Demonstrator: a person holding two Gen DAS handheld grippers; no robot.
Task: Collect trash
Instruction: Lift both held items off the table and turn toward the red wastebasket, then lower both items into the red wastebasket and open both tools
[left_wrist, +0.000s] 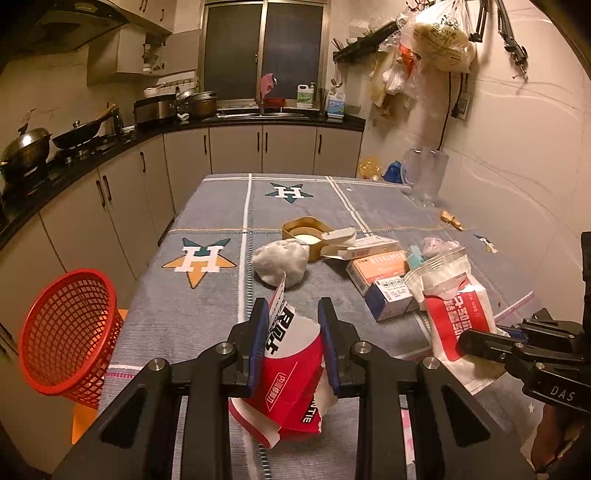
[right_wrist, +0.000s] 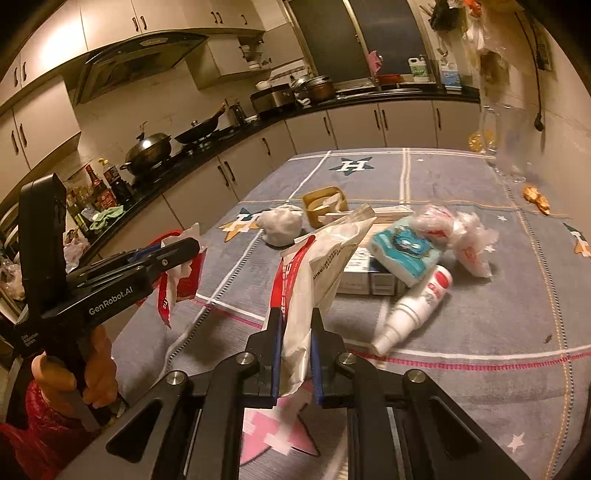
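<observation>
My left gripper (left_wrist: 293, 314) is shut on a torn red and white carton (left_wrist: 290, 365) and holds it above the table's near edge; it also shows in the right wrist view (right_wrist: 184, 266). My right gripper (right_wrist: 295, 321) is shut on a white and red plastic bag (right_wrist: 317, 266), lifted off the cloth; the bag shows at the right in the left wrist view (left_wrist: 456, 306). A red mesh basket (left_wrist: 68, 332) stands tilted off the table's left side.
On the grey star-patterned tablecloth (left_wrist: 207, 295) lie a crumpled white wad (left_wrist: 282, 262), a tan box (left_wrist: 303, 230), small cartons (left_wrist: 384, 284), a blue packet (right_wrist: 404, 251), stacked paper cups (right_wrist: 413, 310) and crumpled plastic (right_wrist: 469, 236). A clear jug (left_wrist: 424, 173) stands at the far right.
</observation>
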